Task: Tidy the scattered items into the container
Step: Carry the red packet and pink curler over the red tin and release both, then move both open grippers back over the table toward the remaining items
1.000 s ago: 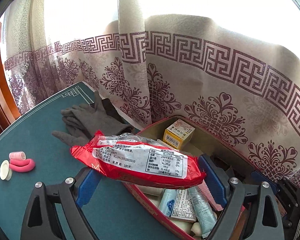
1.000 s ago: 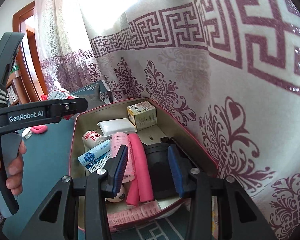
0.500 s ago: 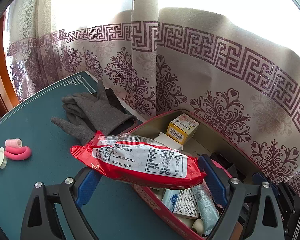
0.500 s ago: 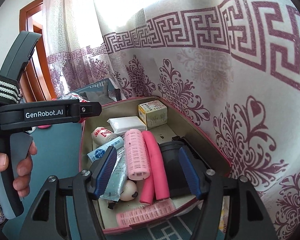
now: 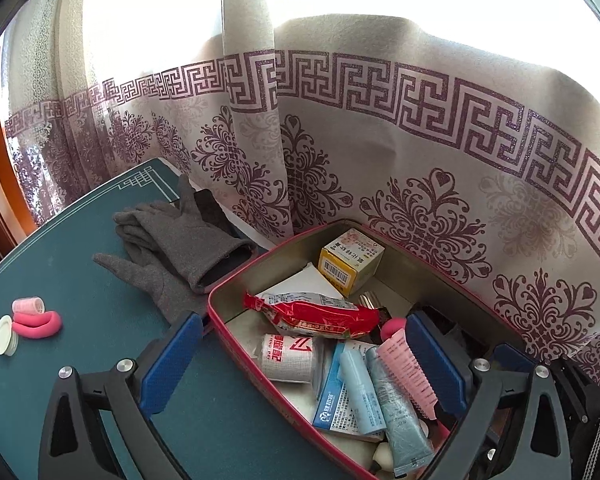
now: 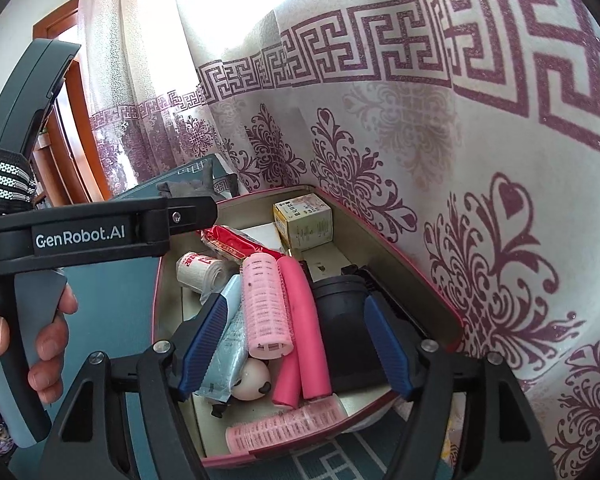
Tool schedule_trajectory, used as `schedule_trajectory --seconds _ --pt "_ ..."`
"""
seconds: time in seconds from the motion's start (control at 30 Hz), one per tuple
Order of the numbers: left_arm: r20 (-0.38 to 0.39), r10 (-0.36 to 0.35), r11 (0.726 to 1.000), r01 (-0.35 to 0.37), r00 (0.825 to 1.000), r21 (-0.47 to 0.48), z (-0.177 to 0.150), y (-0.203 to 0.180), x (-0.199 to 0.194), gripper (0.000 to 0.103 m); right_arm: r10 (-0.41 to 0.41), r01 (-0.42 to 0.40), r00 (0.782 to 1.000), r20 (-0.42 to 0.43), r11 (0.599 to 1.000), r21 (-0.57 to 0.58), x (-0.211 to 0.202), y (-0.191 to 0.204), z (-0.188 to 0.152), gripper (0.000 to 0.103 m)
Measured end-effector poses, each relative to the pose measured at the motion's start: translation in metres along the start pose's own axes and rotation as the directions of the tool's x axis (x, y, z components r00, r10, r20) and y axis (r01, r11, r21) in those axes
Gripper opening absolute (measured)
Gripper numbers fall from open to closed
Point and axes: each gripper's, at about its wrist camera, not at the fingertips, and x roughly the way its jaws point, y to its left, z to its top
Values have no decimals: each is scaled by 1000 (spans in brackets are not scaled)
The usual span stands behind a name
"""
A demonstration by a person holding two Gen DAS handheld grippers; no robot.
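Release step: both tools, left tool (image 5: 296,364) and right tool (image 6: 296,344), opening and empty, the red foil snack packet (image 5: 312,314) lies inside the red-rimmed metal tin (image 5: 220,300) (grey knitted gloves (image 5: 172,248) next, on the green desk (image 5: 80,280)).

The red-rimmed metal tin (image 5: 236,280) has dull, matt inner walls. A glossy, crinkled red plastic snack packet (image 5: 316,314) lies in it beside a yellow printed cardboard box (image 5: 350,262) and a ridged pink plastic hair roller (image 6: 266,310). Soft grey knitted cloth gloves (image 5: 172,248) rest on the matt teal tabletop (image 5: 80,280). The patterned cream curtain (image 5: 380,140) looks like coarse woven fabric.
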Motion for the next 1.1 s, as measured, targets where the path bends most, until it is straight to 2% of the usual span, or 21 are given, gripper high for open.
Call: schedule_trajectory --seconds 0.33,0.63,0.9,1.1 --pt "-7 36 999 -36 999 4 -10 9 1 102 -1 1 1000 -2 1000 -4 1 4 0 78" --pt "-41 90 992 -93 995 -88 -30 48 -1 102 4 -4 1000 14 1000 -11 -4 13 2 78" --pt "-56 163 966 -171 985 -192 -53 101 -14 102 31 -30 999 39 999 -42 -10 37 6 79" --pt "-62 241 935 -249 968 -250 -73 143 -32 102 77 -73 996 44 995 -71 -8 67 8 80"
